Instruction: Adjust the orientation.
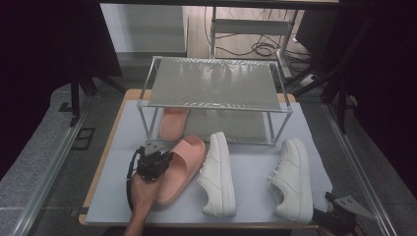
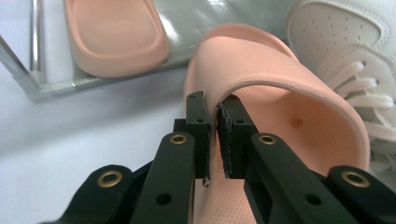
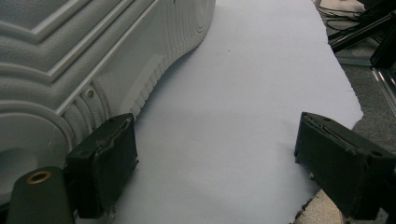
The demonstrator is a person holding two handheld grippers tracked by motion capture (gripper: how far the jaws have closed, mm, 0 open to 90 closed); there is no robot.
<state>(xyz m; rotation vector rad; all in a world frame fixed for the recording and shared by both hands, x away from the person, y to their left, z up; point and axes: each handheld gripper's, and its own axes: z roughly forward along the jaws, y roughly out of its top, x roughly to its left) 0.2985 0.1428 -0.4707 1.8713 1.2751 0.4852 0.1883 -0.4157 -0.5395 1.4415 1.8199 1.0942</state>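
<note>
Gripping item: left gripper (image 2: 212, 135), jaws clamped on pink slide's (image 1: 183, 164) strap edge; keep pinch firm, lift level toward rack (image 1: 147, 88); right gripper (image 3: 217, 168) jaws apart, idle.

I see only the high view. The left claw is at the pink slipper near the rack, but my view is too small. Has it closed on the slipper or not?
Observer: Yes. In the left gripper view the left claw is shut on the edge of the strap of the pink slipper.
Operator: And the right claw? I see it only at the table corner.
Observer: The right claw is open and holds nothing; one jaw is close beside the sole of the right white sneaker.
Operator: Is the other slipper already in the rack?
Observer: Yes, the second slipper lies on the lower shelf.
</note>
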